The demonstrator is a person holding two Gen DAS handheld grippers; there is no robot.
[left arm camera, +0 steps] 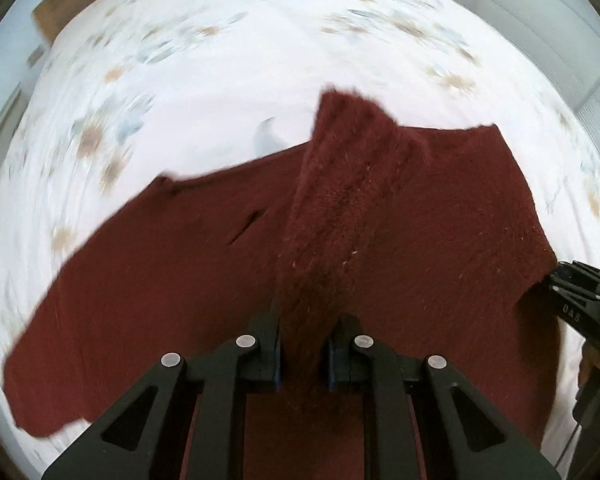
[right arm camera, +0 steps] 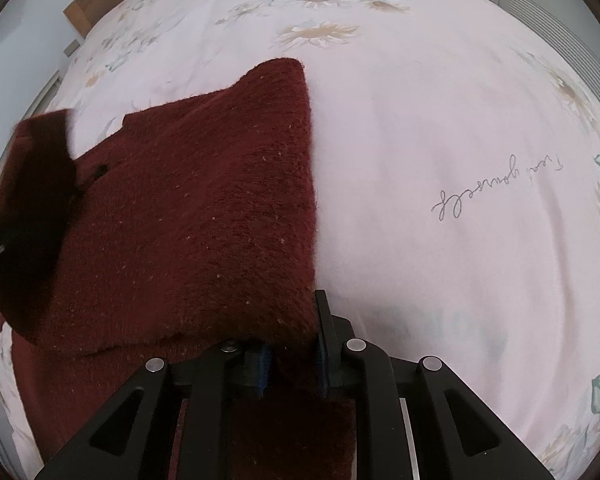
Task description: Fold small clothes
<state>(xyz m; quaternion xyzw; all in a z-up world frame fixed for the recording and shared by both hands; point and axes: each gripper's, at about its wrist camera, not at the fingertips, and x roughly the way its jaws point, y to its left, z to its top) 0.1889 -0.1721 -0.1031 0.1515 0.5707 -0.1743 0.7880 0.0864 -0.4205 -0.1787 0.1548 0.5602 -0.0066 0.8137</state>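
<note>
A dark red knitted sweater lies spread on a white flowered bed sheet. My left gripper is shut on a bunched ridge of the sweater that rises away from the fingers. My right gripper is shut on the sweater's near right corner. In the left wrist view the right gripper shows at the far right edge, holding the sweater's corner. In the right wrist view a lifted, blurred flap of the sweater hangs at the left.
The bed sheet has daisy prints and a line of handwritten script to the right of the sweater. A wooden headboard corner shows at the far left. White walls or cupboards stand beyond the bed.
</note>
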